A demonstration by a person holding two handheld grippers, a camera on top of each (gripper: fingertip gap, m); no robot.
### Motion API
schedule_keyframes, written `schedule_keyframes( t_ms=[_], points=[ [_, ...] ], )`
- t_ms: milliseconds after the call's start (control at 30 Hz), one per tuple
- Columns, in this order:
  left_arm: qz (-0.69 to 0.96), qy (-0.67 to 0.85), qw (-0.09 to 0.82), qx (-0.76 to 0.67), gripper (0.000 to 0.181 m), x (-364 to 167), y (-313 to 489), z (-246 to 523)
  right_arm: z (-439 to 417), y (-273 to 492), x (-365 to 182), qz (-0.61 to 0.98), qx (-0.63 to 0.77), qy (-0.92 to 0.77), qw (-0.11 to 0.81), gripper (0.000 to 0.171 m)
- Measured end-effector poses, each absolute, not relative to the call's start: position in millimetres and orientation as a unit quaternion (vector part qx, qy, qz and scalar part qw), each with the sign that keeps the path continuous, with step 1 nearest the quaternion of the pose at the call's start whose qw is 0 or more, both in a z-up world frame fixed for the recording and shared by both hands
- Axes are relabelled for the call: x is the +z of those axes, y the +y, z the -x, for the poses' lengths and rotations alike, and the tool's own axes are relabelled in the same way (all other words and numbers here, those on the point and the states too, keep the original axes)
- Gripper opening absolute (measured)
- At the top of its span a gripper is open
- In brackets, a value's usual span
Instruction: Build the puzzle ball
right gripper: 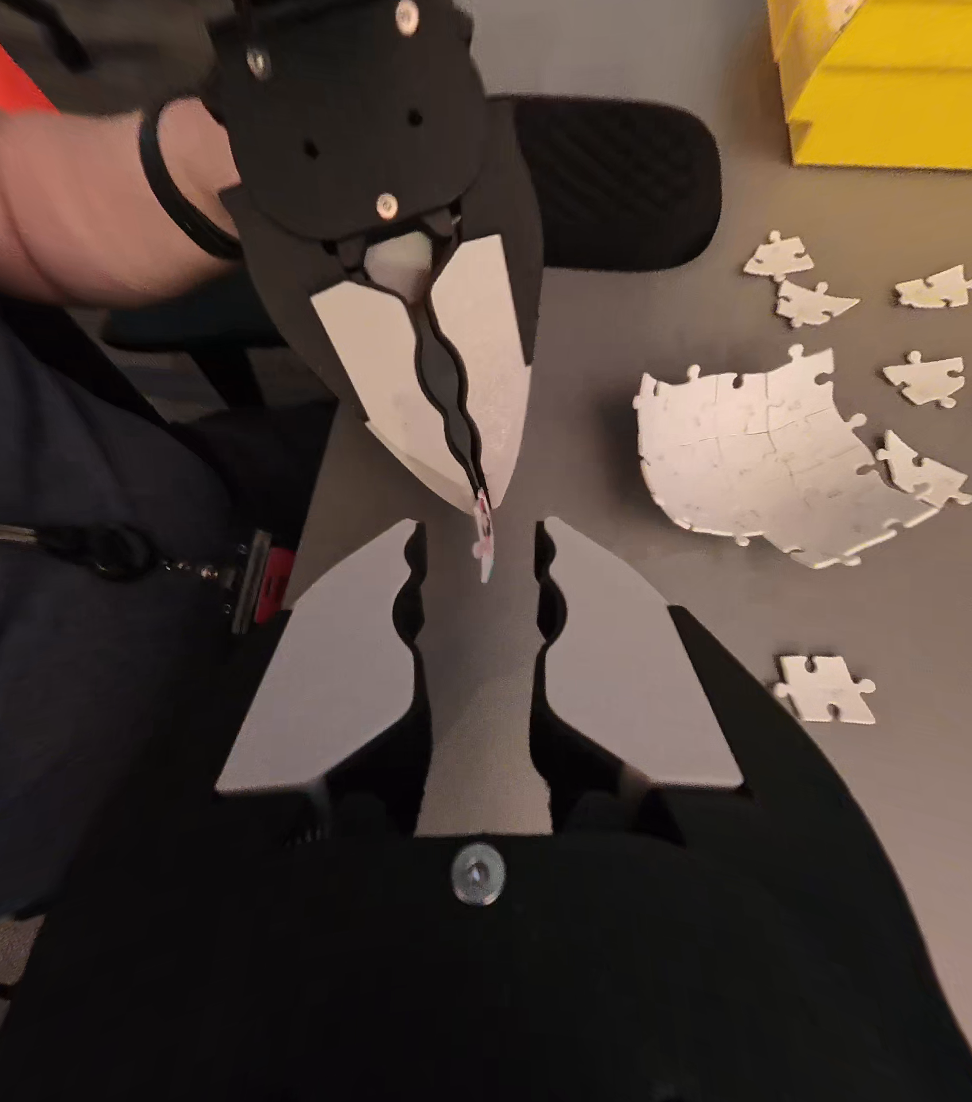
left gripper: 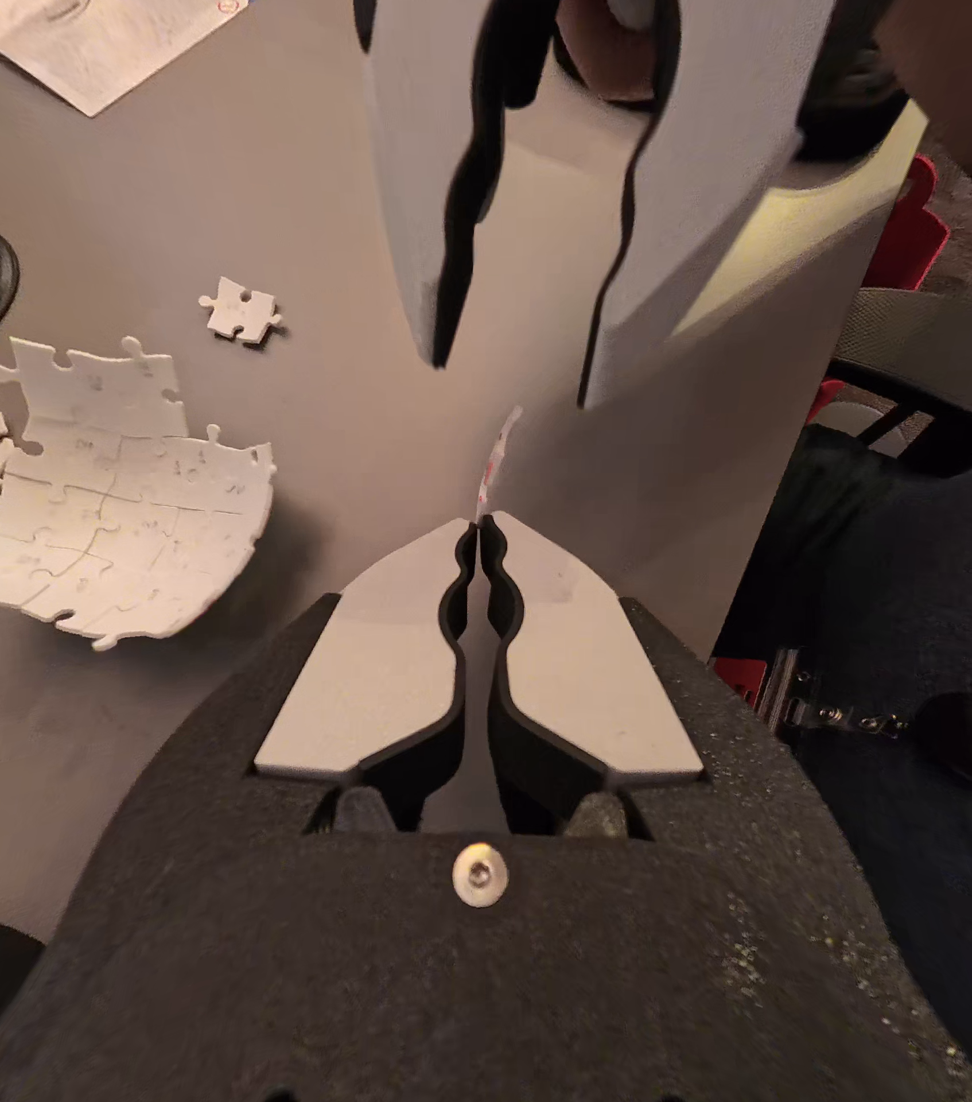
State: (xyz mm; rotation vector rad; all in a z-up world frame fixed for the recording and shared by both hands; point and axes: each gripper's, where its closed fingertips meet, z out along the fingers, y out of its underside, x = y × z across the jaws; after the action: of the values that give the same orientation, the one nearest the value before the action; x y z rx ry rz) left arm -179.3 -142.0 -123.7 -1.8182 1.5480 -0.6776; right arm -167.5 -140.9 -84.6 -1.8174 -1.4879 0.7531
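Between the two tools, above the grey desk [right gripper: 710, 835], a single puzzle piece [right gripper: 484, 539] is held edge-on. It is pinched at the very tip of the left tool [right gripper: 480, 498], whose jaws are closed on it; in the left wrist view the same piece [left gripper: 495, 462] is seen as a thin sliver rising toward 12 o'clock from the left tool [left gripper: 479, 525]. The right tool [right gripper: 480, 525] is spread wide and holds nothing, with the piece hanging in the gap between its fingertips [right gripper: 409, 528], touching neither as far as can be judged. The piece's long axis runs roughly 12 to 6 o'clock in the right wrist view, in line with the right tool's fingers. A handover to the right tool is judged to be the step in hand; closing across the piece's flat faces would be needed. The piece is thin, white-backed, with some colour print on the exposed face; details are too small to resolve. The partly built curved shell [right gripper: 770, 453], white side up, lies on the desk at about 2 o'clock from the right tool, well apart, with loose pieces [right gripper: 925, 378] beyond it and one loose piece [right gripper: 826, 689] at 3 o'clock.
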Motion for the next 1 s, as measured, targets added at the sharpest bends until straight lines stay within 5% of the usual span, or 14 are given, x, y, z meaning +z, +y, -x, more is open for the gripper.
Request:
schedule_keyframes(
  t_ms=[167,267,533,1000],
  points=[
    [0.710,0.584,0.300,-0.256,0.001,-128.7,-137.3,177.9,175.7,-132.0,-107.8,0.703,0.219,-0.607,0.299,0.026],
    [0.711,0.588,0.289,-0.255,0.001,-131.4,-136.6,177.8,175.4,-129.3,-117.9,0.696,0.173,-0.636,0.284,0.003],
    [0.751,0.498,0.362,-0.240,0.020,-96.3,-84.4,217.7,151.8,-103.3,-105.7,0.745,0.233,-0.545,0.306,0.003],
    [0.775,0.493,0.341,-0.201,0.030,-128.8,-63.2,234.9,114.6,-64.0,-92.7,0.799,0.344,-0.377,0.318,0.003]
  ],
)
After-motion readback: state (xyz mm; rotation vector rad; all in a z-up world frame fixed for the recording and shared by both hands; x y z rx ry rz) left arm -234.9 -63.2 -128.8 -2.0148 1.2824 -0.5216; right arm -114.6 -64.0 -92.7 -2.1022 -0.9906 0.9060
